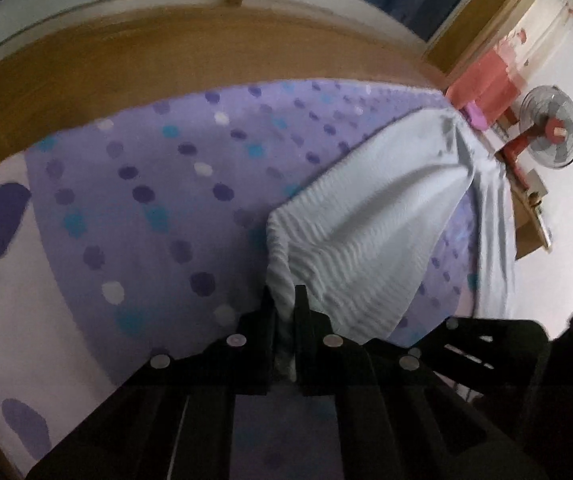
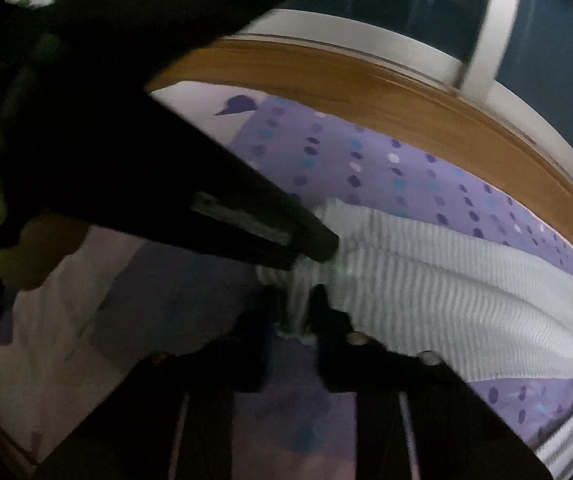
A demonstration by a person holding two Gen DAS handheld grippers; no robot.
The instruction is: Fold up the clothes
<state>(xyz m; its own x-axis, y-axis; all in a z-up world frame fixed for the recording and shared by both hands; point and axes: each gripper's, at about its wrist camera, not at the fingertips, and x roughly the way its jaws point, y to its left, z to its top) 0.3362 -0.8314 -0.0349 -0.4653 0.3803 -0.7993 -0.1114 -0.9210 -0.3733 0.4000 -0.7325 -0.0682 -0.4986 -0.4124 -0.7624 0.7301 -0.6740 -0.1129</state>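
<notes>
There is one garment [image 1: 366, 220], a pale cloth with fine grey stripes, lifted over one bed sheet [image 1: 158, 184] that is purple with dark, teal and white dots. Two grippers hold it. The left gripper [image 1: 284, 300] has its two fingers pressed close on a bunched edge of the garment, the cloth running down between them. The right gripper [image 2: 296, 300] likewise pinches a gathered fold between its two fingers, and in the right wrist view the left gripper's fingers [image 2: 318, 240] cross from the upper left and meet the same bunch of cloth, so the two grips lie just beside each other. From there the garment spreads to the right over the sheet and is cut off at the picture's edge. One wooden bed frame [image 1: 166, 56] curves behind the sheet, with one window [image 2: 546, 40] above it. One red standing fan [image 1: 550, 132] is seen at the far right of the left wrist view. Both views are blurred and dark low down, so the gripper bodies are hard to make out.
</notes>
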